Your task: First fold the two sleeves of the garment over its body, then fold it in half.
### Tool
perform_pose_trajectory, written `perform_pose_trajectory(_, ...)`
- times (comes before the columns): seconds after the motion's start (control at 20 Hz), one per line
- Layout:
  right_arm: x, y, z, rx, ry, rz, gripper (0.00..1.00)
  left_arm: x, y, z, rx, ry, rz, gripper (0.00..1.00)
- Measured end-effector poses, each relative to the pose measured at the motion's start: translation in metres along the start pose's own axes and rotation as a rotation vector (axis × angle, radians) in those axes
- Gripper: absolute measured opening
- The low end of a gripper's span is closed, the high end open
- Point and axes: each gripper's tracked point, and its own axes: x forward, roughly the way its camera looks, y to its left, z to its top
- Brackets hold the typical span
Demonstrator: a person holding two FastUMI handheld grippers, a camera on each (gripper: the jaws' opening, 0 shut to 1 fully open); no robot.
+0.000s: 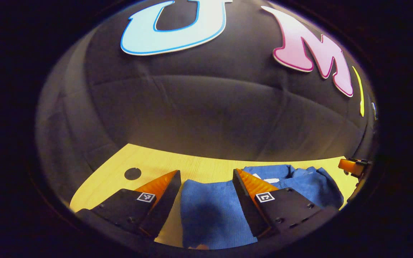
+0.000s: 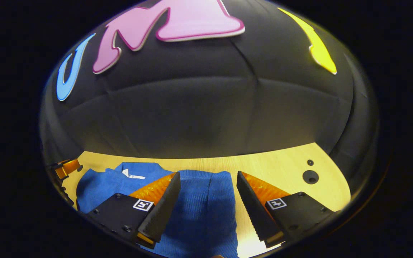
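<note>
While both open, grippers (image 1: 206, 186) (image 2: 208, 188) over garment (image 1: 210, 211) (image 2: 206, 208)

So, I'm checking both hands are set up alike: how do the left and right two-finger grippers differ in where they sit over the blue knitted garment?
The left gripper spans the blue knitted garment's edge on one side; the right gripper spans the opposite edge. The collar lies right of the left gripper, left of the right one. Both are open over the wooden table.

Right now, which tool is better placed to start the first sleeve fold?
Hard to separate them, slightly the right tool: open, with a blue sleeve of the garment running between its fingers. The left tool is also open over blue fabric.
</note>
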Motion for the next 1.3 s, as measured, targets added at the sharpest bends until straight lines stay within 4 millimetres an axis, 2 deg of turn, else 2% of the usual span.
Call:
perform_pose_trajectory(0.1,-0.027,0.006,0.0,-0.037,-0.03,0.014,0.99,-0.035,-0.018,0.02,0.033,-0.085,-0.061,0.84)
perform_pose_trajectory(0.2,-0.058,0.016,0.0,-0.038,-0.068,0.032,0.99,-0.068,-0.034,0.03,0.069,-0.159,-0.101,0.84)
perform_pose_trajectory(0.35,-0.102,0.029,0.002,-0.021,-0.149,0.036,0.98,-0.12,-0.054,0.031,0.082,-0.228,-0.169,0.84)
perform_pose_trajectory(0.45,-0.132,0.047,0.004,0.032,-0.196,0.071,0.98,-0.157,-0.068,0.029,0.052,-0.271,-0.229,0.84)
perform_pose_trajectory(0.55,-0.16,0.053,0.012,0.044,-0.254,0.075,0.98,-0.186,-0.065,0.037,0.01,-0.359,-0.246,0.83)
perform_pose_trajectory(0.65,-0.193,0.057,0.024,-0.011,-0.331,0.056,0.98,-0.223,-0.058,0.037,0.009,-0.42,-0.276,0.81)
perform_pose_trajectory(0.75,-0.226,0.062,0.036,-0.086,-0.402,0.031,0.98,-0.246,-0.052,0.032,0.057,-0.457,-0.278,0.82)
perform_pose_trajectory(0.9,-0.27,0.074,0.054,-0.145,-0.53,0.015,0.97,-0.28,-0.03,0.018,0.028,-0.456,-0.231,0.82)
perform_pose_trajectory(0.95,-0.281,0.076,0.053,-0.155,-0.542,0.01,0.96,-0.295,-0.027,0.015,0.011,-0.464,-0.237,0.82)
perform_pose_trajectory(1.05,-0.306,0.082,0.037,-0.166,-0.532,0.01,0.98,-0.319,-0.027,0.004,0.022,-0.489,-0.264,0.82)
perform_pose_trajectory(1.1,-0.318,0.086,0.031,-0.157,-0.53,0.017,0.94,-0.328,-0.024,-0.005,0.034,-0.489,-0.264,0.83)
perform_pose_trajectory(1.15,-0.331,0.088,0.026,-0.143,-0.527,0.028,1.0,-0.336,-0.02,-0.015,0.036,-0.476,-0.259,0.82)
perform_pose_trajectory(1.3,-0.371,0.096,0.01,-0.187,-0.494,0.046,0.94,-0.38,-0.019,-0.039,0.03,-0.456,-0.256,0.82)
